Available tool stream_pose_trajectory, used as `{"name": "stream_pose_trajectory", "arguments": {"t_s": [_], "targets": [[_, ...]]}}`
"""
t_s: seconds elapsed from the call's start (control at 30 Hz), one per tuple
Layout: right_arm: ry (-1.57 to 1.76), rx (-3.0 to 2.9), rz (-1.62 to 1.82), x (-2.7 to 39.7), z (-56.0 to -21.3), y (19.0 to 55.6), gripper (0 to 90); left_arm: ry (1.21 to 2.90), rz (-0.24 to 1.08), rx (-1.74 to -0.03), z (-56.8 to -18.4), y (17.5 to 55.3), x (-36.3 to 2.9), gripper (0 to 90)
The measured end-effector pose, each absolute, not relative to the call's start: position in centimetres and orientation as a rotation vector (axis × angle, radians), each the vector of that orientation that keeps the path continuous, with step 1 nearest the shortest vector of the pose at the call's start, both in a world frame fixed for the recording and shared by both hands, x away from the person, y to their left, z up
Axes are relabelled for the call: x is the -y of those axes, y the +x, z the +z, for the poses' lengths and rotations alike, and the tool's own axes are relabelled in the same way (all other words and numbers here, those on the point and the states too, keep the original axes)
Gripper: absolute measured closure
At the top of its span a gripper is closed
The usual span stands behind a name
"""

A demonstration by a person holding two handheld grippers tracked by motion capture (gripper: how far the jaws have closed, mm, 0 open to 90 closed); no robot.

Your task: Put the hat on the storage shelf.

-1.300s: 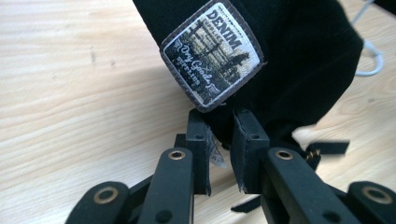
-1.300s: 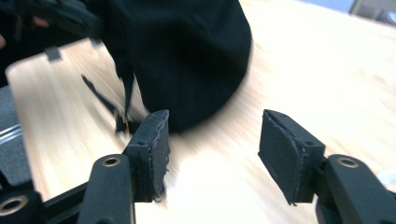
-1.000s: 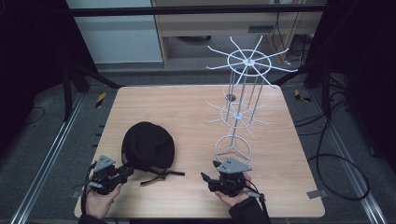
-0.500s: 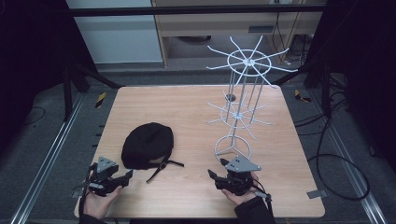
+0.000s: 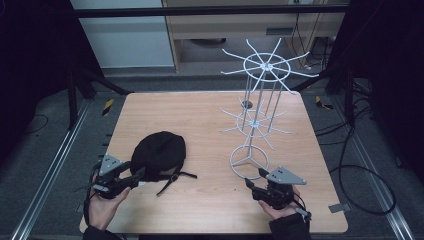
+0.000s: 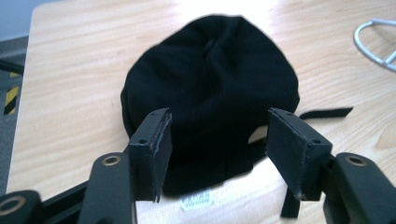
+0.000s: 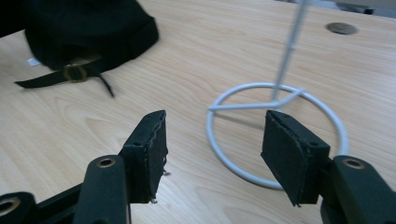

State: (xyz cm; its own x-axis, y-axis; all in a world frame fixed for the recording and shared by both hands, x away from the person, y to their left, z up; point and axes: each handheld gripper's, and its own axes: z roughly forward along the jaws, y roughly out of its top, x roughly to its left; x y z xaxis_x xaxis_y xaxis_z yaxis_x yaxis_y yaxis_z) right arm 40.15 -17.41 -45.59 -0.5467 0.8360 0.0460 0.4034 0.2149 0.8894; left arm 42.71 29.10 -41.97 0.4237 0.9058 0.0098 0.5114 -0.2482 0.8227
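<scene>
My left gripper (image 5: 134,176) has jaws spread, just short of the black cap (image 5: 159,155) lying at the surface's (image 5: 200,115) near-left. Risk: closing low pinches only the loose strap (image 6: 327,113), and the cap slides. My right gripper (image 5: 256,184) has jaws spread and empty, near the white wire rack's (image 5: 260,120) base ring (image 7: 280,135); a nudge could tip the rack.

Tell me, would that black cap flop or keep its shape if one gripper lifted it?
The black cap looks like soft fabric slumped on the table, so it would probably sag. Its loose strap would likely dangle. It seems light.
</scene>
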Motion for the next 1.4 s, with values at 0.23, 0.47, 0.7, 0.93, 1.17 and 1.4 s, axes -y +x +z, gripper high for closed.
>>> {"name": "stream_pose_trajectory", "arguments": {"t_s": [0.23,0.47,0.7,0.93,1.17,1.4], "targets": [[1.237,-1.992,1.251,21.0,-45.8,40.3,40.4,1.939,0.673,-1.163,-40.5,44.6,-27.8,43.0],[1.294,-1.97,1.219,23.5,-46.5,40.7,41.4,1.939,0.682,-1.148,-39.7,46.4,-26.2,44.5],[1.263,-1.921,1.241,24.5,-46.8,41.0,44.7,1.972,0.673,-1.153,-40.5,48.2,-25.2,44.6],[1.289,-1.92,1.225,25.4,-47.2,41.2,46.8,2.028,0.645,-1.219,-42.1,50.1,-25.4,47.0],[1.311,-1.929,1.192,25.4,-47.4,41.4,44.8,2.047,0.567,-1.261,-43.4,50.8,-25.9,55.6],[1.333,-1.949,1.185,25.3,-47.7,41.6,45.8,2.053,0.519,-1.307,-43.9,51.1,-26.0,72.7]]}}
